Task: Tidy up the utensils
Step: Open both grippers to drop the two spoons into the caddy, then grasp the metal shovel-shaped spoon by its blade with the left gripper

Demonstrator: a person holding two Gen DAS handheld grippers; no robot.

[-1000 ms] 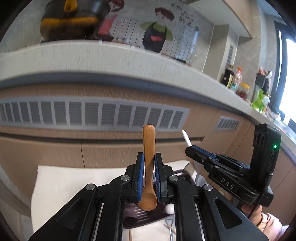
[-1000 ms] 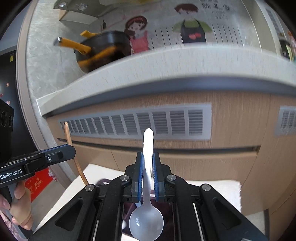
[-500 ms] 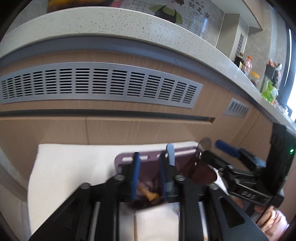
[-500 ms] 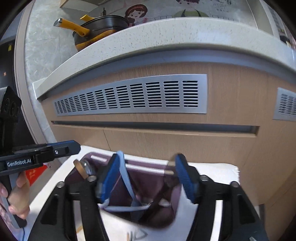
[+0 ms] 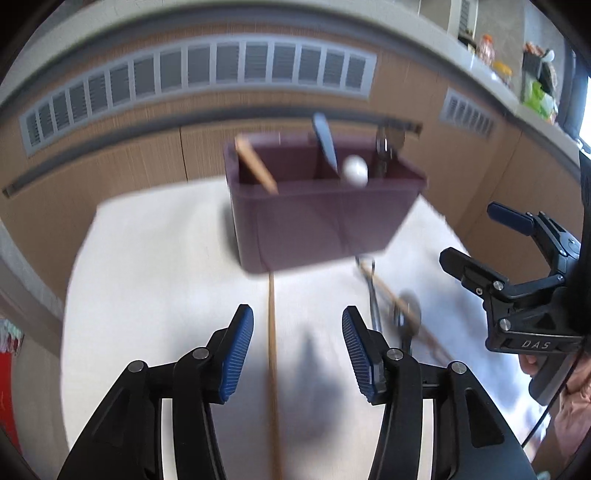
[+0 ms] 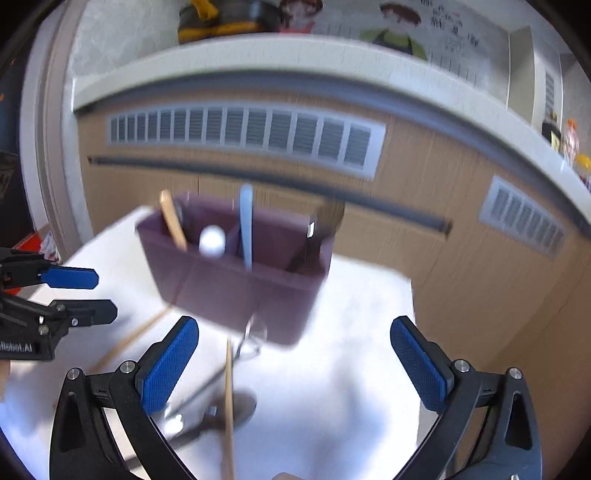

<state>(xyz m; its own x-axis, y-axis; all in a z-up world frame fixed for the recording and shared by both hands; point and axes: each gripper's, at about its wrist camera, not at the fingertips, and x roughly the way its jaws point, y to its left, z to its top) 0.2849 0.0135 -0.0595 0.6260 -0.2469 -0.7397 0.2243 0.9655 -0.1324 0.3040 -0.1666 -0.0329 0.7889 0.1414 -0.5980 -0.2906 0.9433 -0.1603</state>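
A purple utensil holder stands on a white cloth; it also shows in the right wrist view. In it stand a wooden spoon, a blue handle, a white spoon and dark metal utensils. My left gripper is open and empty, pulled back over a wooden chopstick lying on the cloth. My right gripper is open and empty above a second chopstick and metal utensils. The view is blurred.
Wooden cabinet fronts with grey vents rise behind the cloth under a pale counter. A pan with yellow handles sits on the counter. Bottles and jars stand at the far right.
Both grippers held spoons upright, then opened over the holder and let them go into it. Both have since pulled back and now hang open above the cloth.
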